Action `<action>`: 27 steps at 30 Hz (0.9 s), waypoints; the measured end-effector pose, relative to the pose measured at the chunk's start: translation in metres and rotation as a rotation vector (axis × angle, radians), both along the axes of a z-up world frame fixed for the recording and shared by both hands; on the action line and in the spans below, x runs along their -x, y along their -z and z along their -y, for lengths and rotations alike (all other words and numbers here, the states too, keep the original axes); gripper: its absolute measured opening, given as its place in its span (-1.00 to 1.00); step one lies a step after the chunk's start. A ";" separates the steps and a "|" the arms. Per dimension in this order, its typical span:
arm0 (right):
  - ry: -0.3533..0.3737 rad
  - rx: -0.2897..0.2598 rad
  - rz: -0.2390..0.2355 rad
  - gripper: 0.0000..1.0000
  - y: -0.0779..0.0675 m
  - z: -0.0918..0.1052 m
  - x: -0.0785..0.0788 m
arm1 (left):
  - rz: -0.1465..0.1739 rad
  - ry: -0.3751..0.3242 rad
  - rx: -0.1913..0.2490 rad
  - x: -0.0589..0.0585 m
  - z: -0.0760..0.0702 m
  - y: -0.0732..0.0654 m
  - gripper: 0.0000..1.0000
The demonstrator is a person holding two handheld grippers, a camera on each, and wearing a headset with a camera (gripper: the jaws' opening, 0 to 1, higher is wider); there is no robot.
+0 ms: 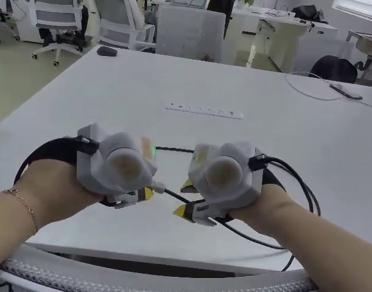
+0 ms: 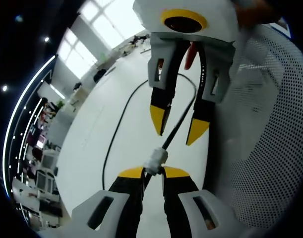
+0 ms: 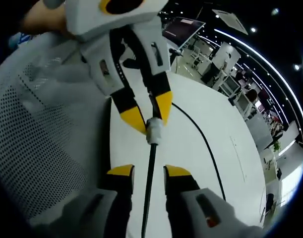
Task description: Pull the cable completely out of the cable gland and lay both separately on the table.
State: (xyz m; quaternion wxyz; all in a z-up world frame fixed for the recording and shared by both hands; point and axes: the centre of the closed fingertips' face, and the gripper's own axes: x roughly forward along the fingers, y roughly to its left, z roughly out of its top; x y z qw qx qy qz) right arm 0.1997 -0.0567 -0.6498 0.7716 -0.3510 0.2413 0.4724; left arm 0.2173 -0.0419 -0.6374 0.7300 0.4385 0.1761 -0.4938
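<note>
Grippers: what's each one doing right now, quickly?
Left gripper: shut on the cable gland.
Right gripper: open, cable running between its jaws.

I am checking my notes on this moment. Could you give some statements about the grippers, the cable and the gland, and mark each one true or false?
1. The left gripper holds the white cable gland at its jaw tips. True.
2. The right gripper is clamped on the black cable. False: its jaws stand open, with the cable between them.
3. The cable is already out of the gland. False: it still runs into it.
4. A white power strip lies on the table. True.
</note>
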 end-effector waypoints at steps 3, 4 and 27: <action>0.011 -0.005 -0.001 -0.62 -0.002 0.003 -0.003 | 0.008 0.026 0.003 0.003 0.004 -0.001 -0.71; 0.017 0.000 -0.005 -0.72 0.000 0.005 -0.003 | 0.007 0.032 0.008 0.004 0.005 -0.002 -0.71; 0.238 0.336 -0.112 -0.61 0.045 0.085 -0.010 | 0.023 -0.039 -0.010 -0.008 -0.007 -0.002 -0.71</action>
